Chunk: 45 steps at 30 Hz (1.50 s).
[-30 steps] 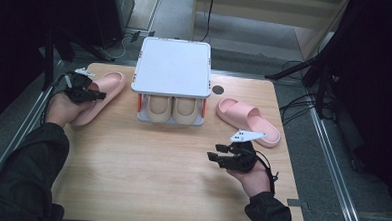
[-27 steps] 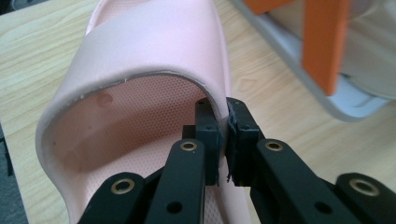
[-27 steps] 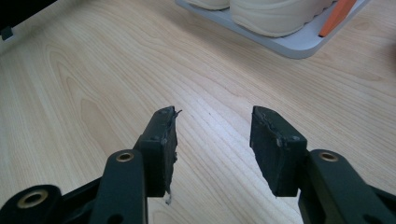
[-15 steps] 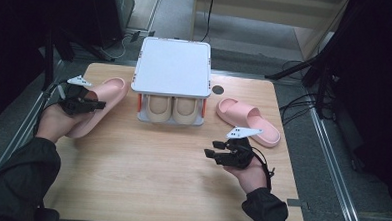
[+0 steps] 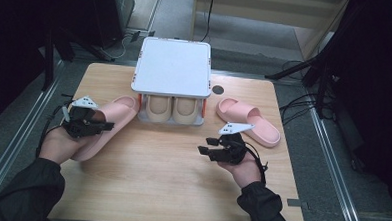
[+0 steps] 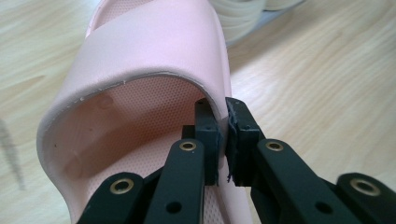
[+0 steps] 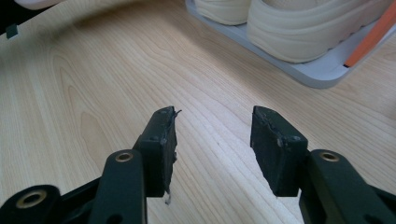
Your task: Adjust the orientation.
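Left hand-held gripper [image 5: 83, 124] clamped on strap edge of pink slipper [image 5: 106, 124], left of shoe rack [image 5: 173, 74] on desk [image 5: 155, 189]; strap gives thin grip. Right hand-held gripper [image 5: 217, 146] agape, empty, hovering before rack; second pink slipper [image 5: 248, 120] right of rack.

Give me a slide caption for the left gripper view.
Left gripper pinching the strap edge of a pink slide sandal above a wooden table.

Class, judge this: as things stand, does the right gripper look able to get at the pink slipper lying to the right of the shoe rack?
Probably yes. The right gripper is open and holds nothing, and the pink slipper lies close beside it on bare table, with nothing between them.
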Tool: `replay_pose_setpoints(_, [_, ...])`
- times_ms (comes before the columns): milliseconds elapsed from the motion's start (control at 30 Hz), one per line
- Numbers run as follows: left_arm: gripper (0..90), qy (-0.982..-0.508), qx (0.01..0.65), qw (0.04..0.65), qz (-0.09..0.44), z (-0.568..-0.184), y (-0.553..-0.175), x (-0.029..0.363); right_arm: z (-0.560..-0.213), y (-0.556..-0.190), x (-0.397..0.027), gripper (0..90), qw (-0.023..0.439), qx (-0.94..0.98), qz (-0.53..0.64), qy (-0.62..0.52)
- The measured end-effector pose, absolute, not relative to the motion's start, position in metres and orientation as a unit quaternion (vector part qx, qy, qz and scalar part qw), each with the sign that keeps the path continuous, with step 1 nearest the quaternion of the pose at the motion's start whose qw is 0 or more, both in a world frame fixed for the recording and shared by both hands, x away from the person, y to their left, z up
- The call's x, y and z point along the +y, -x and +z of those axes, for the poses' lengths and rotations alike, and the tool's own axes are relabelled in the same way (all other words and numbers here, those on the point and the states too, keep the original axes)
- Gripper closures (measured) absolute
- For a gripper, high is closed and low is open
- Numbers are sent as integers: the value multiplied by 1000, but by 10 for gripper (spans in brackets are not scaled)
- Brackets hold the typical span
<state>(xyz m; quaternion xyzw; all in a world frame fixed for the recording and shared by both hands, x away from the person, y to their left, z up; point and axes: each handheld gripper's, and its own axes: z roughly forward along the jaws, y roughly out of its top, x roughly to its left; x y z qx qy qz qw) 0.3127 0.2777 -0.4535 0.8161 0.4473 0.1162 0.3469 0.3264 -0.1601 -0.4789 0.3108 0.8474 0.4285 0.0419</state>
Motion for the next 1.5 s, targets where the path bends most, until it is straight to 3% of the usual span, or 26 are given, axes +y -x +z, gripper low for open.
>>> replay_pose_setpoints(800, [846,-859,373,350,41,-477,-277,189,-482,-326,-139,542,35,855,430,-288])
replay_pose_setpoints(1100, [840,-861,368,349,25,-490,-273,184,-489,-326,-127,566,30,857,431,-280])
replay_pose_setpoints(1200, [824,-864,362,348,20,-491,-273,184,-491,-328,-124,573,26,854,434,-287])
replay_pose_setpoints(1300, [752,-862,356,361,-6,-490,-273,187,-494,-330,-121,572,23,853,432,-293])
replay_pose_setpoints(1500, [753,-855,353,379,2,-477,-265,203,-496,-328,-115,618,28,854,431,-291])
